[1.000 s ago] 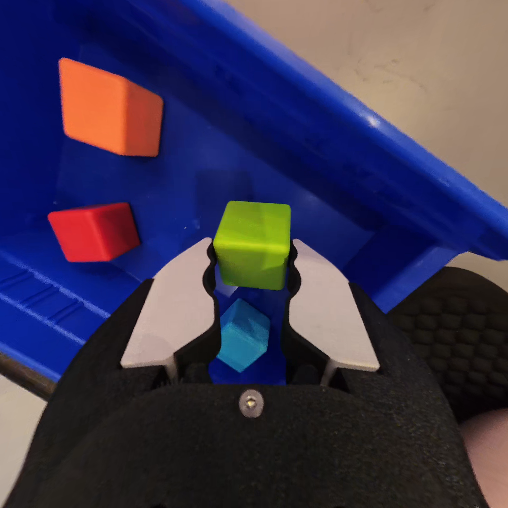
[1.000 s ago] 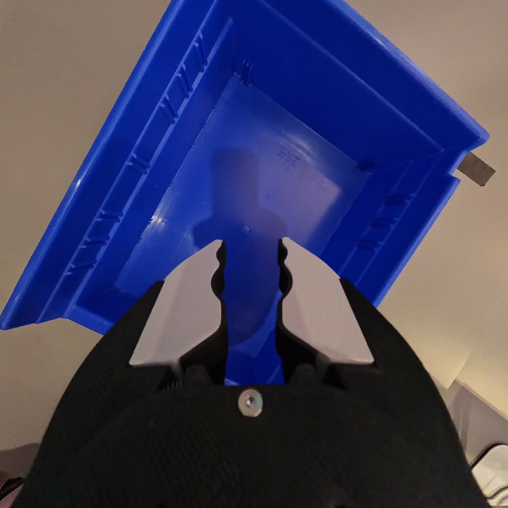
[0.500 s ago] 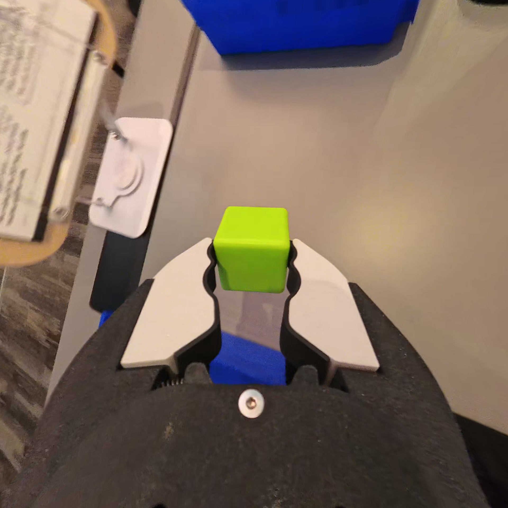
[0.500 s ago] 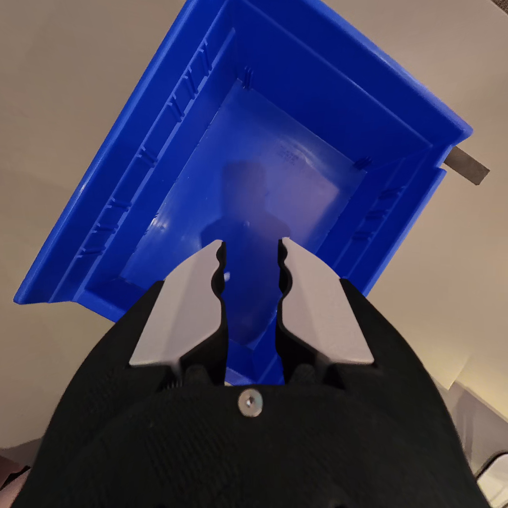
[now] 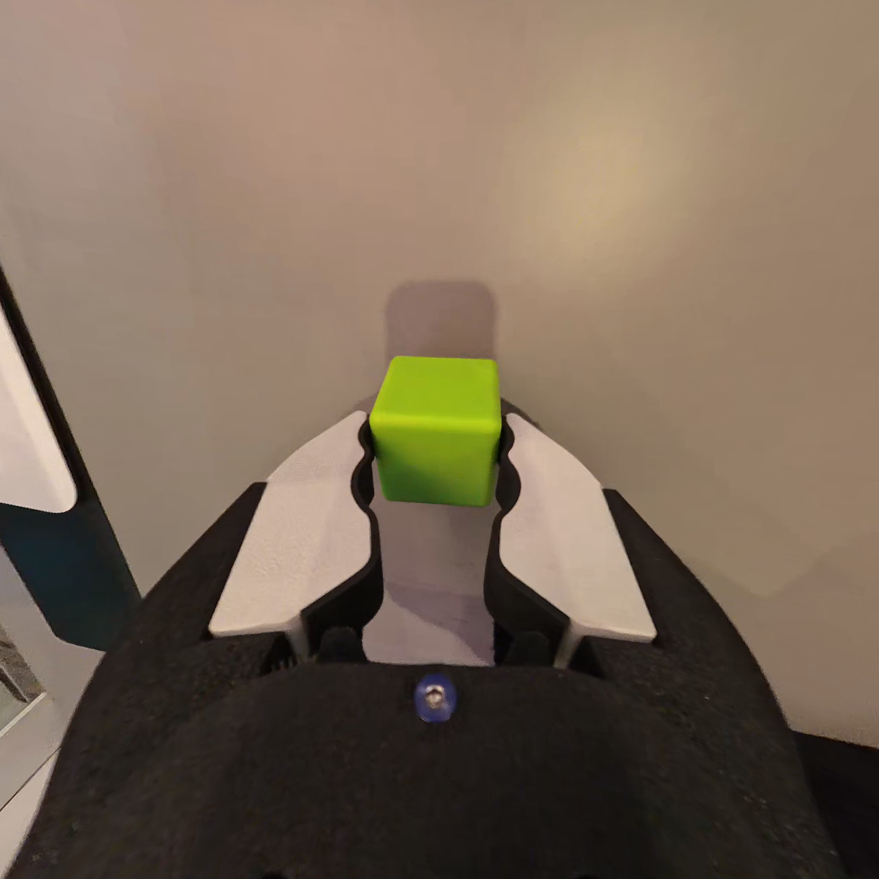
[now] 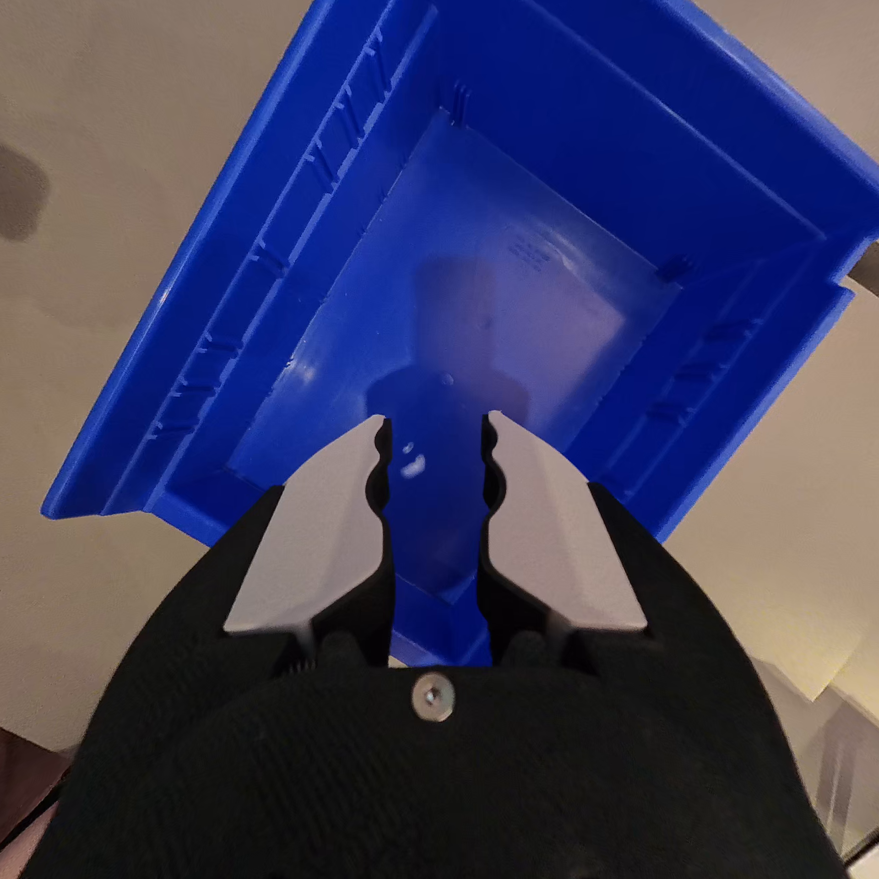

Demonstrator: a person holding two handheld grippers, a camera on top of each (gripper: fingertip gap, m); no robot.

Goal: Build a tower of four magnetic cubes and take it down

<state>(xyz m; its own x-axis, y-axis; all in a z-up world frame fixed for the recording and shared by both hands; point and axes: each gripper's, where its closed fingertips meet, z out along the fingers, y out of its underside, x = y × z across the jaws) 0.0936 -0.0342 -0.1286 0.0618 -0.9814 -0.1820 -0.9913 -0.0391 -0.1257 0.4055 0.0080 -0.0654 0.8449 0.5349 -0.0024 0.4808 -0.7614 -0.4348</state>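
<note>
Pinching a lime-green cube [image 5: 435, 430] between the two pale fingertips of the left gripper [image 5: 434, 440], one finger pressing each side face, top face tilting toward the camera. Carrying that cube over a plain beige tabletop [image 5: 618, 238], casting a soft square shadow on the surface just beyond the cube. Whether the cube is touching the tabletop: cannot tell. Showing, at the far left of the cube, a dark strip along the table edge [image 5: 57, 475] with a white panel [image 5: 28, 428] beside it, both blurred. Hovering the right gripper [image 6: 436, 418] above a blue plastic bin [image 6: 238, 333], fingers standing apart with a clear gap between them and gripping nothing. Looking down into the bin, seeing only its glossy floor and ribbed inner walls, plus the gripper's own shadow across the floor. Resting the bin on the same beige surface, turned at an angle to the right gripper.
</note>
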